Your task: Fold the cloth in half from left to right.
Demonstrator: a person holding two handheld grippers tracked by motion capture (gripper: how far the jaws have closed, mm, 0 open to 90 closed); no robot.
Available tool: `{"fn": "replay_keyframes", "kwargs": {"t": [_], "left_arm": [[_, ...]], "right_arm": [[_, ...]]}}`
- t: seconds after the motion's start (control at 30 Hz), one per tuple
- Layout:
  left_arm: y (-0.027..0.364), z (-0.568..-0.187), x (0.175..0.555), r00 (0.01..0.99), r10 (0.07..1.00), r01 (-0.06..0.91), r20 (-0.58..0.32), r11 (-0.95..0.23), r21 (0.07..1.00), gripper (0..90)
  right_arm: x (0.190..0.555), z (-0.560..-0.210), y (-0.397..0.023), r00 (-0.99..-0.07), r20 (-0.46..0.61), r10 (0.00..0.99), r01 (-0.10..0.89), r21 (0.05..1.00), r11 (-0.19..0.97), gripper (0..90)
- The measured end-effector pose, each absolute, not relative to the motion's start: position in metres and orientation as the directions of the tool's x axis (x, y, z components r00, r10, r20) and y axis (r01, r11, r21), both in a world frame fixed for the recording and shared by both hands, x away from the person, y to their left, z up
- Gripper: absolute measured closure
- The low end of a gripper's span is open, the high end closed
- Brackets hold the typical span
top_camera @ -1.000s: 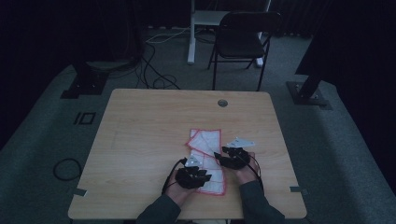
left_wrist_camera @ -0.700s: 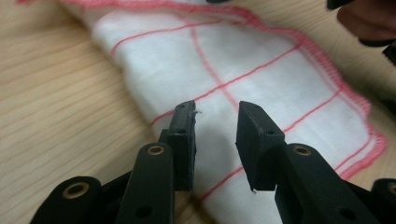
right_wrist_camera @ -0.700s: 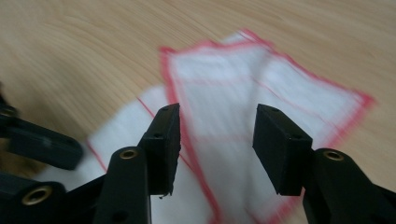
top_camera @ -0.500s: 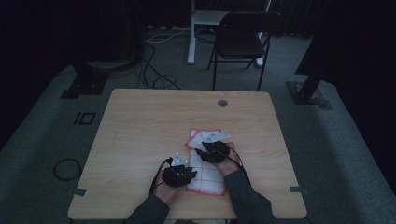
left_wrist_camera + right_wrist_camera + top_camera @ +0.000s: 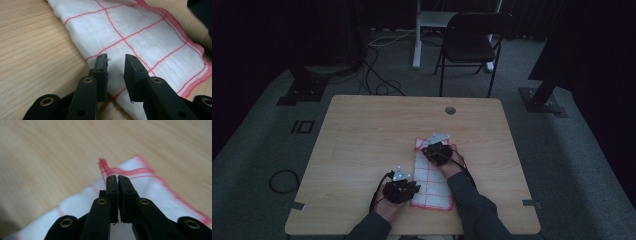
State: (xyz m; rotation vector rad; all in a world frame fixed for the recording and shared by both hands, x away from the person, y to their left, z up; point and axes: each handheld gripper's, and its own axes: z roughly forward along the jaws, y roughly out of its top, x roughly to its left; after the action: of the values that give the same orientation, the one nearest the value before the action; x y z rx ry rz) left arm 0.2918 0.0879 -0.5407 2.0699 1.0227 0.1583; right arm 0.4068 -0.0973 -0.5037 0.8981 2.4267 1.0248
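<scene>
Checked cloth point(image 5: 430, 181) looks soft and limp; right gripper point(image 5: 117, 178) has just clenched near its corner, left gripper point(image 5: 116, 65) narrowing, not yet pinching.

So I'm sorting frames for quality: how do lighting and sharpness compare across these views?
High view: dim, with dark surroundings, yet the cloth is readable. Left gripper view: bright and sharp on the weave and the open left gripper. Right gripper view: bright but blurred, the table grain smeared.

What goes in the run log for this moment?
cloth: folded, flat on table | right tool: just closed, at far corner | left tool: closing, over near edge, no grip
</scene>
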Motion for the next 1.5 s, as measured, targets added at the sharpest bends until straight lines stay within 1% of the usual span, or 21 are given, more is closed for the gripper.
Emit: {"fn": "replay_keyframes", "kwargs": {"t": [0.27, 0.33, 0.53, 0.7, 0.83, 0.97, 1.07, 1.1, 1.17, 1.43, 1.5], "left_arm": [[0.089, -0.542, 0.288, 0.659, 0.718, 0.612, -0.226, -0.335, 0.716, 73.6], [0.089, -0.542, 0.287, 0.660, 0.719, 0.608, -0.220, -0.338, 0.718, 73.6], [0.091, -0.541, 0.283, 0.660, 0.720, 0.609, -0.215, -0.346, 0.713, 74.2], [0.095, -0.533, 0.291, 0.649, 0.732, 0.601, -0.207, -0.326, 0.730, 71.7], [0.098, -0.525, 0.305, 0.633, 0.751, 0.590, -0.186, -0.313, 0.744, 71.3], [0.099, -0.521, 0.322, 0.621, 0.769, 0.574, -0.156, -0.310, 0.758, 69.5], [0.100, -0.521, 0.337, 0.607, 0.780, 0.577, -0.156, -0.297, 0.761, 68.6], [0.100, -0.521, 0.337, 0.607, 0.780, 0.577, -0.156, -0.297, 0.761, 68.3], [0.101, -0.521, 0.349, 0.592, 0.790, 0.580, -0.158, -0.282, 0.764, 67.5], [0.102, -0.520, 0.374, 0.569, 0.810, 0.579, -0.140, -0.274, 0.768, 64.6], [0.103, -0.519, 0.379, 0.564, 0.813, 0.581, -0.147, -0.263, 0.770, 63.8]], "right_arm": [[0.430, -0.497, -0.141, -0.669, 0.000, 0.744, 0.482, 0.761, 0.433, 89.5], [0.432, -0.497, -0.145, -0.663, 0.005, 0.749, 0.486, 0.764, 0.425, 89.5], [0.442, -0.499, -0.166, -0.607, 0.054, 0.793, 0.527, 0.774, 0.352, 90.0], [0.444, -0.502, -0.171, -0.596, 0.058, 0.801, 0.540, 0.767, 0.346, 89.8], [0.443, -0.505, -0.171, -0.593, 0.065, 0.802, 0.546, 0.765, 0.342, 86.5], [0.443, -0.509, -0.169, -0.588, 0.064, 0.806, 0.550, 0.762, 0.341, 81.1], [0.444, -0.511, -0.170, -0.579, 0.069, 0.813, 0.558, 0.760, 0.333, 78.9], [0.444, -0.511, -0.170, -0.579, 0.069, 0.813, 0.558, 0.760, 0.333, 78.9], [0.445, -0.513, -0.171, -0.565, 0.074, 0.822, 0.567, 0.758, 0.322, 75.1], [0.448, -0.517, -0.173, -0.534, 0.089, 0.841, 0.585, 0.757, 0.291, 67.4], [0.448, -0.518, -0.174, -0.532, 0.092, 0.842, 0.587, 0.756, 0.288, 65.8]]}}
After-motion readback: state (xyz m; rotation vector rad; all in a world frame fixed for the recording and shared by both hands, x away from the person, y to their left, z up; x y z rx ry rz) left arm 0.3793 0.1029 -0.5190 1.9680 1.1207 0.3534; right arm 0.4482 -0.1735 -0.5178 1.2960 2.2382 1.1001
